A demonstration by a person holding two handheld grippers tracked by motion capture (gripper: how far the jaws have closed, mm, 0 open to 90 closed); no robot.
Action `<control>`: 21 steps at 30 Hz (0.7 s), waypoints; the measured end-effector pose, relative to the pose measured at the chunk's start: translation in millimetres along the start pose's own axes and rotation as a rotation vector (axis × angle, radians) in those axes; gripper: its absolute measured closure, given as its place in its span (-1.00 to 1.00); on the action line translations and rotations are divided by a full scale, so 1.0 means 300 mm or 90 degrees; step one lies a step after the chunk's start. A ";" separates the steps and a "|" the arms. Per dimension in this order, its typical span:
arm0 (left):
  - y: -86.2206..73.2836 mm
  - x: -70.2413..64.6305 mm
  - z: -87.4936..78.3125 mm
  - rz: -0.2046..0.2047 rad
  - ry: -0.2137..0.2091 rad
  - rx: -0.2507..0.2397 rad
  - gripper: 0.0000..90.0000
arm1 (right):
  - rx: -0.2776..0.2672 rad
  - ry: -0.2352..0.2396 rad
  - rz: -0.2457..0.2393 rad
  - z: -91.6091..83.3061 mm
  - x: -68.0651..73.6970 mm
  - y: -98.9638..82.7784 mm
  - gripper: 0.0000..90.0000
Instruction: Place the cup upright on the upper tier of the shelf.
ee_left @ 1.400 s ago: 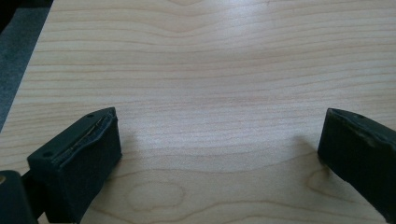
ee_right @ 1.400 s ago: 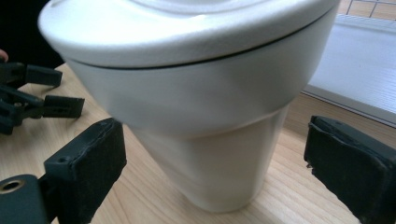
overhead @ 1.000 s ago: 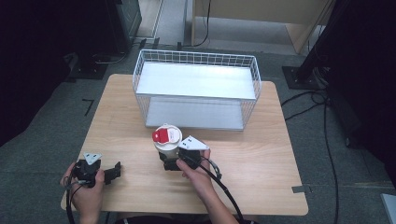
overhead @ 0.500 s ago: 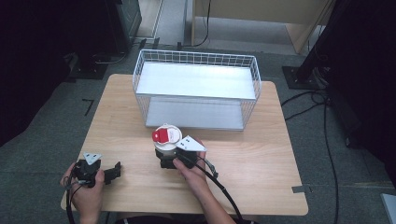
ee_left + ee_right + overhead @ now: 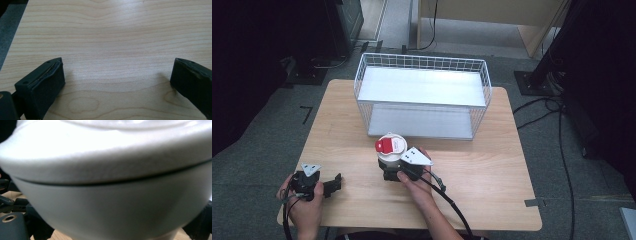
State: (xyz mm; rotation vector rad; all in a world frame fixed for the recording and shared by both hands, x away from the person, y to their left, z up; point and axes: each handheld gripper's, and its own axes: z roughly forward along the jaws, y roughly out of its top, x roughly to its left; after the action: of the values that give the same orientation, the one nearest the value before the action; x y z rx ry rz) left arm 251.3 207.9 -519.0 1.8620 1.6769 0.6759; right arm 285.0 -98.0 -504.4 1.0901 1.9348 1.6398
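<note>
A white cup (image 5: 391,146) with a white lid and a red tab stands near the middle of the wooden table (image 5: 492,165). My right gripper (image 5: 398,169) is shut on the cup's lower body, with the hand behind it. In the right gripper view the cup (image 5: 107,195) sits very close, with dark jaws at both bottom corners. My left gripper (image 5: 331,185) rests low over the table's front left, open and holding nothing. In the left gripper view that gripper (image 5: 117,82) has its jaws wide apart over bare wood.
A white wire basket (image 5: 422,90) with a shelf inside stands at the back of the table, just beyond the cup. Cables trail from both grippers off the front edge. Dark floor and equipment surround the table.
The right gripper and the cup have shifted very slightly. The left gripper has stayed where it was.
</note>
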 end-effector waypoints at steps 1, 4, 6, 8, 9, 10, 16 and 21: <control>0.000 0.000 0.000 0.000 0.000 0.000 -1.00 | -0.005 0.000 -0.001 -0.002 -0.001 -0.002 -0.83; 0.000 0.000 0.000 0.000 0.000 0.000 -1.00 | -0.012 0.008 0.009 -0.006 -0.001 -0.004 -0.82; 0.000 0.000 0.000 0.000 0.000 0.000 -1.00 | -0.018 0.010 0.008 -0.012 0.003 -0.002 -0.82; 0.000 0.000 0.000 0.000 0.000 0.000 -1.00 | -0.023 0.010 0.012 -0.020 0.008 0.004 -0.81; 0.000 0.000 0.000 0.000 0.000 0.000 -1.00 | -0.027 0.010 0.011 -0.023 0.009 0.008 -0.81; 0.000 0.000 0.000 0.000 0.000 0.000 -1.00 | -0.029 0.010 0.012 -0.028 0.011 0.014 -0.81; 0.000 0.000 0.000 0.000 0.000 0.000 -1.00 | -0.046 0.008 0.010 -0.051 0.009 0.047 -0.81; 0.000 0.000 0.000 -0.001 0.000 0.000 -1.00 | -0.058 -0.004 0.008 -0.075 0.001 0.092 -0.81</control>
State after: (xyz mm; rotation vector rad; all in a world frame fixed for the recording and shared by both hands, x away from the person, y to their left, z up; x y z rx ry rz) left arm 251.2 207.8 -519.0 1.8605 1.6778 0.6749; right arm 277.5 -112.0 -472.5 1.0733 1.8331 1.7109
